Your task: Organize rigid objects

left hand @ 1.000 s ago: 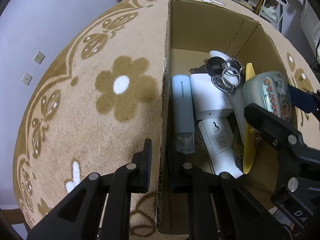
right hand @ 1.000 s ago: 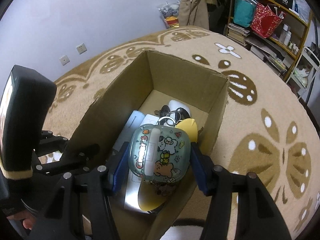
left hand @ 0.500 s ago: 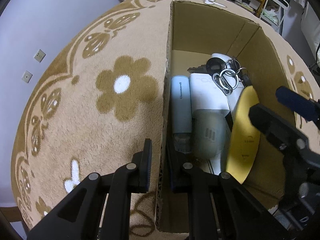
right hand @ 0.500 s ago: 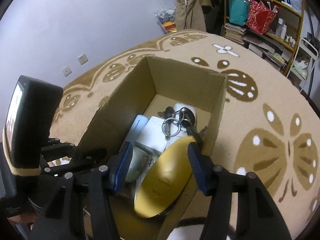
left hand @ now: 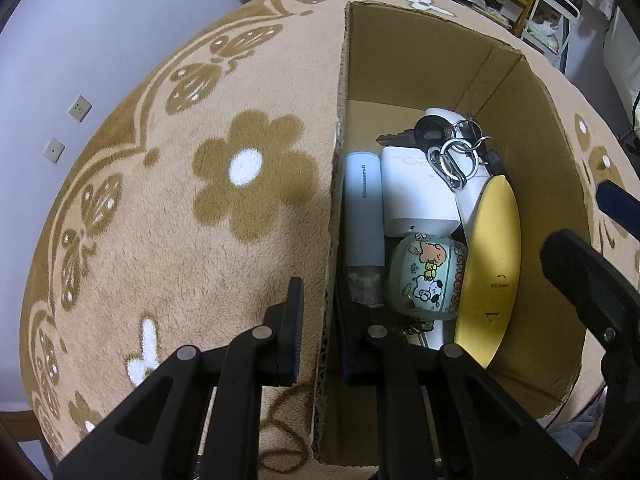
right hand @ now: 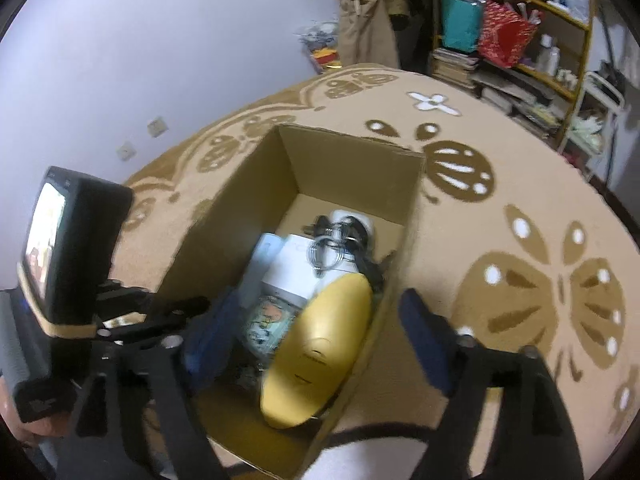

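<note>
The cartoon-printed case [left hand: 430,276] lies on its side in the cardboard box [left hand: 416,56], toward the near end — wedged between the pale blue tube [left hand: 363,210] at its nine o'clock and the yellow oval piece [left hand: 492,256] at its three o'clock, which leans tilted against the right-hand box wall. Just past the case, at twelve o'clock, sits a white block [left hand: 416,200], and beyond that a bunch of keys on rings [left hand: 452,148] rests over a white rounded object [left hand: 440,114]. My right tool [right hand: 316,340] stands wide above the box, its jaws having just been opening, with nothing pressed between the blue pads; the case is free below it. My left tool [left hand: 318,328] is narrow, clamped on the box's left wall, one finger outside on the carpet side and one inside. The box stands on a tan carpet [left hand: 160,220] patterned with brown flowers and butterflies. At one o'clock in the right wrist view, cluttered shelves [right hand: 520,40] line the room's edge.
</note>
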{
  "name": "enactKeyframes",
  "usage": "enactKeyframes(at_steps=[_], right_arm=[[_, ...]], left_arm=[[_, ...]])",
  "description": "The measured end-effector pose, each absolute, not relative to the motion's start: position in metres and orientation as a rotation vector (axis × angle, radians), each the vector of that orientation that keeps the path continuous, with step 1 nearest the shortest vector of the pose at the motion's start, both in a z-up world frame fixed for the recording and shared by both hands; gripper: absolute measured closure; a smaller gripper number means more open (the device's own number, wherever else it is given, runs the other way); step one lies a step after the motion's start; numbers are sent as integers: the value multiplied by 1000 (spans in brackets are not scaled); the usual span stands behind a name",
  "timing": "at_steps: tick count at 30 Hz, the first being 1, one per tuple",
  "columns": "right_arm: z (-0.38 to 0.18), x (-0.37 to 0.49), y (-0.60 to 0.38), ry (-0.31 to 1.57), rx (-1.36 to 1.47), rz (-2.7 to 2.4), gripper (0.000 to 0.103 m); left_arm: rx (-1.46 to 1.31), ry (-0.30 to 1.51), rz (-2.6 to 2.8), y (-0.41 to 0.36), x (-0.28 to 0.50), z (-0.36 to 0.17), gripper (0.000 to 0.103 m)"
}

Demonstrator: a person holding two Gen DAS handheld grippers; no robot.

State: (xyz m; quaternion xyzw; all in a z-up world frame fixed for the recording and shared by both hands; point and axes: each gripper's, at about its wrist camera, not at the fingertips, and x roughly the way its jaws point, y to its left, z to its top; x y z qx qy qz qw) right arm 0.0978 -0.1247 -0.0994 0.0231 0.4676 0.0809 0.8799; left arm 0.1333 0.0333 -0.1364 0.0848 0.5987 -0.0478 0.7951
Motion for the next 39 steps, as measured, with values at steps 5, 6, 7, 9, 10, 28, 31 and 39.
enactKeyframes(at_steps=[5,6,7,9,10,28,31,39], right_arm=[[-95,95,-135,984,79,144,12],[-93,93,-139,976,91,134,12],[-91,91,-142,970,97,128,11],[-85,86,-148,955,113,117,5],[-83,84,-150,947,116,111,1],[-51,31,-186,879,125,-23,0],[-46,17,-191,852,143,-27,0],[-33,-15,-200,772,179,-58,0]], left_arm=[[195,1282,-94,32,131,-134,88],[198,1278,-90,31,130,-133,88],[199,1274,-88,31,130,-131,88],[202,1257,-84,30,127,-124,88],[199,1248,-81,29,126,-121,88],[162,988,-118,23,80,-38,21],[172,928,-124,22,71,-29,13],[152,800,-43,30,42,-6,8]])
